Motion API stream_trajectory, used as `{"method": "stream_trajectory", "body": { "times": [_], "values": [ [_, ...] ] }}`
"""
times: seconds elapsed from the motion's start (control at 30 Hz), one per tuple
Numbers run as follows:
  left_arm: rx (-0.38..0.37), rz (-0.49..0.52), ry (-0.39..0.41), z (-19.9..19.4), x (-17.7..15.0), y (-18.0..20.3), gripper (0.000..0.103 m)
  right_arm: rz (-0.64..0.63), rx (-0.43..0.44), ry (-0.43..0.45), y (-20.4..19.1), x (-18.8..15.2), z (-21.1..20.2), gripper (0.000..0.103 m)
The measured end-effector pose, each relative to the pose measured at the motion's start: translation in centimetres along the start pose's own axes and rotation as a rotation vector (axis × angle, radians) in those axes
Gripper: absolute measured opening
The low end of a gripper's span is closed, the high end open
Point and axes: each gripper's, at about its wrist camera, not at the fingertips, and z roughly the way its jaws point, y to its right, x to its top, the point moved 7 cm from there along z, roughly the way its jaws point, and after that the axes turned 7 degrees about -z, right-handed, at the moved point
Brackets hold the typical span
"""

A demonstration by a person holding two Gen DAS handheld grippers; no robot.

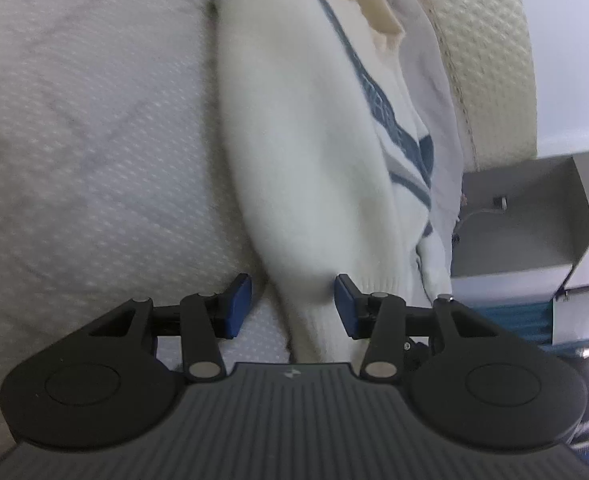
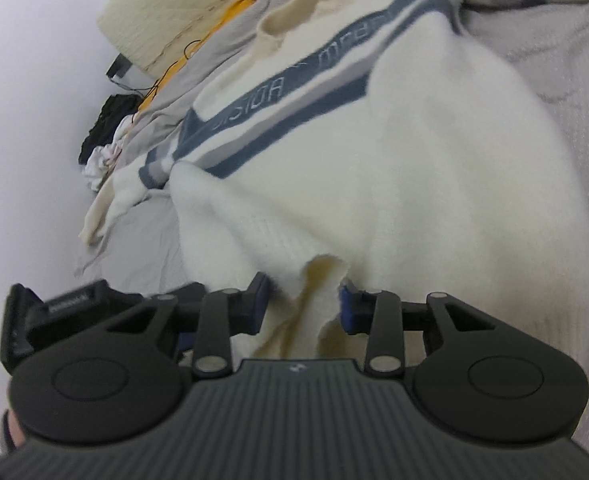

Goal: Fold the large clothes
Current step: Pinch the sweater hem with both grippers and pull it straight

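On the grey quilted bed cover (image 1: 94, 140), the white sweater (image 2: 414, 160) with its blue-grey chest band (image 2: 294, 92) lies spread and partly doubled over, collar towards the far mattress edge (image 1: 490, 60). I work it from the hem end with a gripper in each hand.

My right gripper (image 2: 304, 300) is pinched on a bunched fold of the ribbed hem (image 2: 322, 280); the cloth fills the gap between the blue pads (image 2: 348, 308) and puckers there. My left gripper (image 1: 292, 306) stands parted around the sleeve cuff (image 1: 322, 320): the right pad (image 1: 344, 306) is at the fabric's edge, but the left pad is apart from it, with bed cover showing between, so nothing is held on that side.

To do this fold well, I judge I should close the left jaws squarely on the cuff before lifting, then raise both hands together and level so the hem stays taut and the band lands straight. Lifting one-handed would probably drag the knit askew.

An open grey box (image 1: 534, 216) sits beyond the bed's corner; from here its inside looks bare. Dark and white clothes (image 2: 106, 136) are heaped loose by the wall, in no container I can see.
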Motion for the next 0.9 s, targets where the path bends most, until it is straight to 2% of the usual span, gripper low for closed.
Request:
{"method": "stream_trajectory", "body": {
  "times": [0.07,0.17,0.2,0.27,0.37,0.47,0.6,0.67,0.7,0.77,0.83,0.9],
  "values": [
    [-0.028,0.001,-0.025,0.7,-0.5,0.2,0.052,-0.008,0.001,0.001,-0.2,-0.2,-0.2,0.039],
    [-0.055,0.018,-0.021,0.8,-0.6,0.8,0.049,-0.021,0.01,0.003,-0.5,0.0,-0.3,0.039],
    [-0.067,0.023,-0.012,0.5,-0.6,0.9,0.043,-0.023,0.012,0.004,-0.6,0.0,-0.3,0.039],
    [-0.043,0.053,0.002,0.4,-0.7,1.0,0.027,-0.024,0.019,0.011,-0.6,0.4,-0.5,0.039],
    [-0.094,0.058,0.055,-1.1,-0.3,1.3,0.01,-0.02,0.053,0.021,-0.9,0.8,-1.0,0.039],
    [-0.152,0.093,0.122,-3.5,-0.1,2.4,0.009,-0.02,0.11,0.035,-1.8,1.1,-1.7,0.039],
    [-0.155,0.105,0.167,-6.3,-0.2,2.8,0.008,-0.081,0.164,0.042,-3.3,0.9,-2.3,0.039],
    [-0.127,0.103,0.183,-8.1,-0.3,2.8,0.008,-0.104,0.187,0.043,-3.8,0.9,-2.7,0.039],
    [-0.085,0.106,0.192,-9.2,-0.2,2.8,0.008,-0.112,0.203,0.043,-4.1,0.9,-2.9,0.039],
    [0.047,0.127,0.225,-11.7,0.1,2.9,0.008,-0.143,0.224,0.036,-4.7,0.7,-3.3,0.039],
    [0.14,0.154,0.235,-13.8,0.3,3.3,0.007,-0.194,0.211,0.033,-5.4,0.2,-3.8,0.039],
    [0.239,0.222,0.238,-15.8,0.4,4.0,0.007,-0.236,0.197,0.036,-6.0,-0.1,-4.2,0.039]
  ]
}}
